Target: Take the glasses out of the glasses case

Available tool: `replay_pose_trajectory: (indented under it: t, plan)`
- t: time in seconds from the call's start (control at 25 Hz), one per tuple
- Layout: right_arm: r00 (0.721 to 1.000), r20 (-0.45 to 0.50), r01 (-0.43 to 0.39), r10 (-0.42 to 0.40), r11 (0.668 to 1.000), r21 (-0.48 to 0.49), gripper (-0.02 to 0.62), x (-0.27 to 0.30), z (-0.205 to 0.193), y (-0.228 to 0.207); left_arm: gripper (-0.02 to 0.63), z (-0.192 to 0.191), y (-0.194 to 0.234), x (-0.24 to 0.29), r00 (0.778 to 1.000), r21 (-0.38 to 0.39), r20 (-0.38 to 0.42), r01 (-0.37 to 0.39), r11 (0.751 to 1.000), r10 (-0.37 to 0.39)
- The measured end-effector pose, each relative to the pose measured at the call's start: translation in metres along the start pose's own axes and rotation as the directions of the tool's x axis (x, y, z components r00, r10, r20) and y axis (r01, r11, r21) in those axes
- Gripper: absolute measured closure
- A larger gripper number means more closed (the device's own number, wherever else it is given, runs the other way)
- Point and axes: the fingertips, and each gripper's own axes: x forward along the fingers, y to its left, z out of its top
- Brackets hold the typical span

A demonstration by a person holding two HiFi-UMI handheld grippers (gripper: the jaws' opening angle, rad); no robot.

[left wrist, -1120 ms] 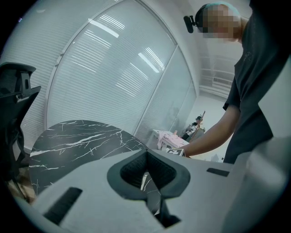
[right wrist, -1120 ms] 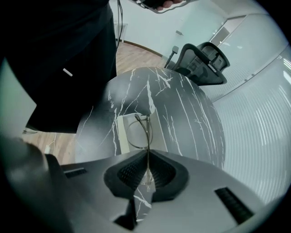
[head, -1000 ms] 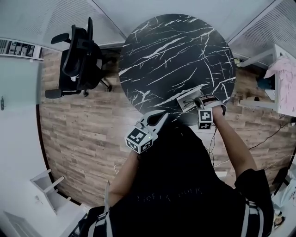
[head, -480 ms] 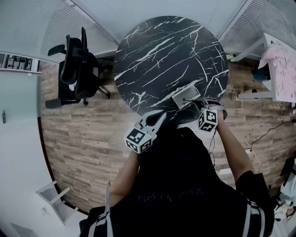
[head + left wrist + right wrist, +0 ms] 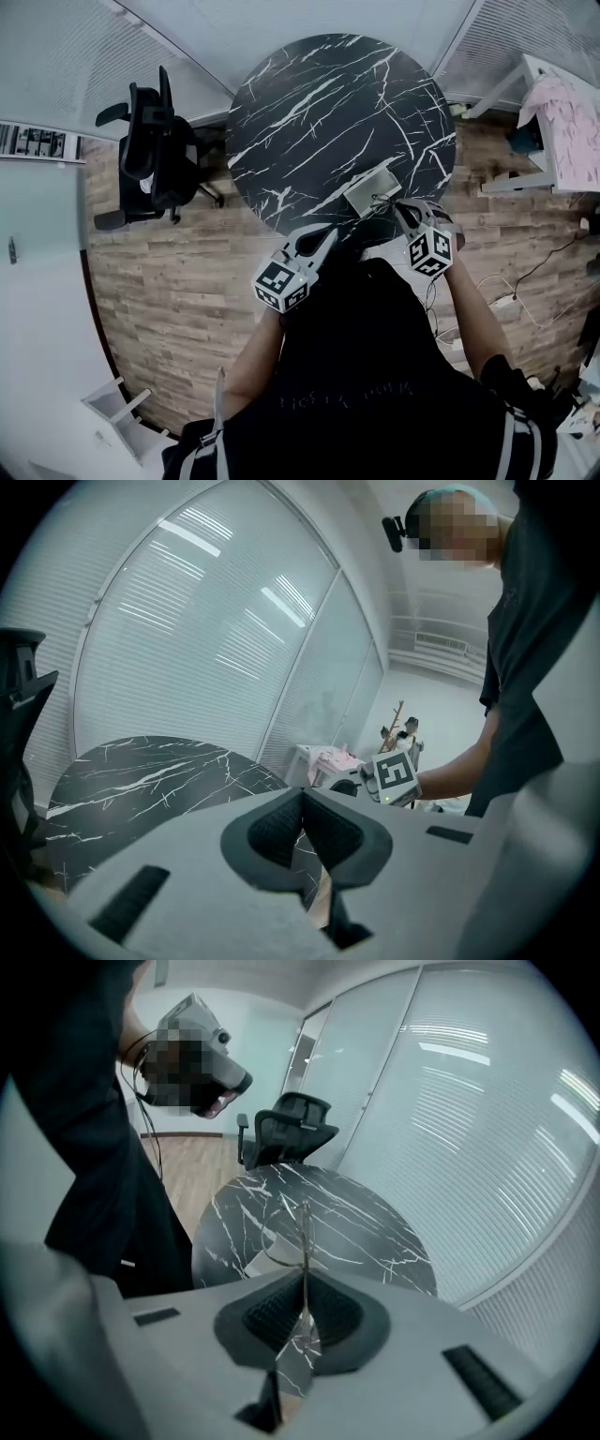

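While the left gripper (image 5: 302, 799) sits closed and empty, the right gripper (image 5: 304, 1277) pinches the glasses (image 5: 305, 1230) by their thin frame.

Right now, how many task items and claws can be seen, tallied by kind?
glasses case: 1
glasses: 1
claws: 2 (left claw shut and empty, right claw shut on the glasses)
Total: 4

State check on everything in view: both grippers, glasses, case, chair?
Glasses case: open, on the table.
Glasses: out of the case, held above the table.
Right gripper: shut on the glasses.
Left gripper: shut, empty.
Office chair: upright, unoccupied.
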Motion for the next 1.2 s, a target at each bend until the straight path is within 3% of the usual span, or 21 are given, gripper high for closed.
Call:
replay_pose_trajectory:
  t: [0.48,0.88,1.2]
  plan:
    - [0.993,0.109,0.014,-0.036,0.979,0.202,0.563,-0.034,0.019,0.008,0.588,0.011,0.004,-0.008,0.998,-0.022,0.052,-0.02,1.0,0.021]
    - [0.957,0.266,0.006,-0.119,0.92,0.391,0.563,-0.069,0.038,-0.005,0.588,0.026,0.0,-0.007,0.996,-0.028,0.09,-0.004,1.0,0.006]
    - [0.934,0.324,-0.007,-0.148,0.902,0.432,0.563,-0.088,0.047,-0.012,0.588,0.033,-0.001,-0.009,0.995,-0.024,0.099,0.007,1.0,-0.004]
